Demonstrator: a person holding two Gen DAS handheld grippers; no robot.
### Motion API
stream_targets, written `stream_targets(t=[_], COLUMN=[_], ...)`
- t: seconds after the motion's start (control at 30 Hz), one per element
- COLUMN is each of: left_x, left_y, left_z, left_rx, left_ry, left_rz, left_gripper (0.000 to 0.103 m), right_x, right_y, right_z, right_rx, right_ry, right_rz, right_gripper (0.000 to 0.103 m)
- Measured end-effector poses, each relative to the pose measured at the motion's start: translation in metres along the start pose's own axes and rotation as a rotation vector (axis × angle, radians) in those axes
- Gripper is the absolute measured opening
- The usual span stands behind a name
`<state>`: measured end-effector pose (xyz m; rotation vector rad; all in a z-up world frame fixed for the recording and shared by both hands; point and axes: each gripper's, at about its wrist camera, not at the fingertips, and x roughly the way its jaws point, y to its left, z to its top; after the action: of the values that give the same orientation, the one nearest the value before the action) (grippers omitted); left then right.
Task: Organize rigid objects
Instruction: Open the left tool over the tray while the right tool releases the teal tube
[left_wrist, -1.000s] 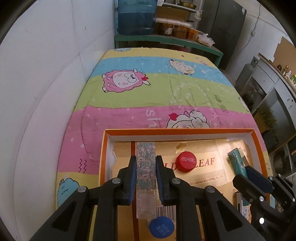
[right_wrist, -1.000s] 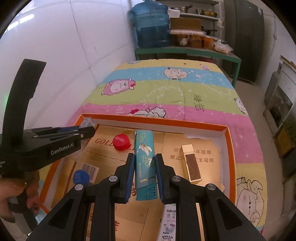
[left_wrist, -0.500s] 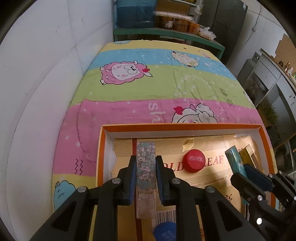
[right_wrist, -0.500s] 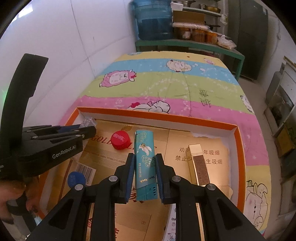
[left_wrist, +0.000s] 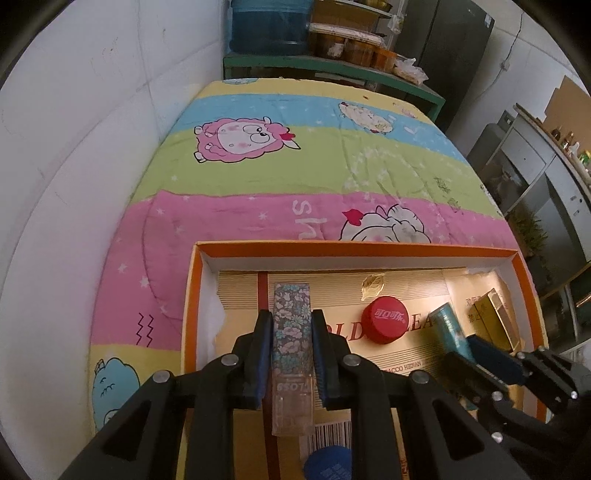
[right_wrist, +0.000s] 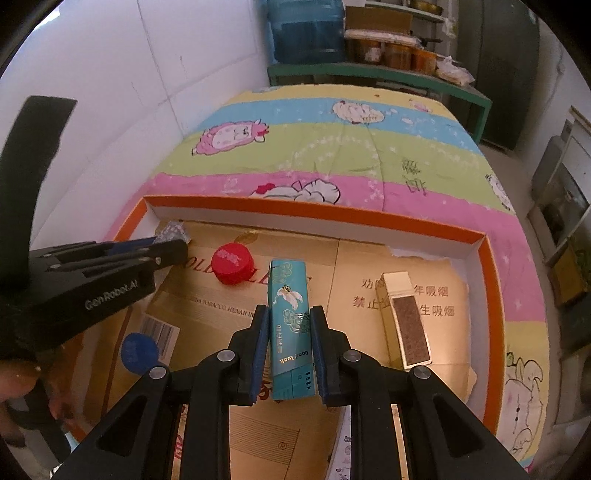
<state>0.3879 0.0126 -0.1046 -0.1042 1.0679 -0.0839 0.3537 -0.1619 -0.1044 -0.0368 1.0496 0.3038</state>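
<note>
Left gripper (left_wrist: 291, 354) is clamped on a floral box (left_wrist: 291, 350); right gripper (right_wrist: 287, 345) is clamped on a teal box (right_wrist: 290, 328). Both boxes are held over the orange-rimmed tray (right_wrist: 314, 216). Beyond, a red cap (right_wrist: 232, 263) lies on the tray's cardboard liner.

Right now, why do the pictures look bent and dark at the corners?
Both wrist views are fisheye: black corners, the white wall bowing. Left wrist view is dimmer; the flowered slim box in the left gripper stays sharp. Right wrist view is brighter, with the teal slim box in the right gripper crisp.
</note>
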Motion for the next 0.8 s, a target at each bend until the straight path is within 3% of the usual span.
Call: stream_targets(t=[0.07,0.23,0.8], left_x=[-0.001,-0.002,-0.025], left_y=[0.001,0.000,-0.002], left_z=[0.000,0.000,-0.003], left_rx=[-0.009,-0.011,-0.017], left_ry=[-0.002,-0.010,-0.051], left_rz=[-0.012,-0.021,-0.028], left_gripper=[0.023,0.052,0.052], right_x=[0.002,0.003,-0.013], right_y=[0.001,0.002,0.004], right_z=[0.000,-0.001,-0.003], right_rx=[-0.003,-0.014,-0.015], right_ry=[0.005,0.014,-0.024], right_rz=[0.001,-0.007,-0.020], right_gripper=[0.023,0.023,0.024])
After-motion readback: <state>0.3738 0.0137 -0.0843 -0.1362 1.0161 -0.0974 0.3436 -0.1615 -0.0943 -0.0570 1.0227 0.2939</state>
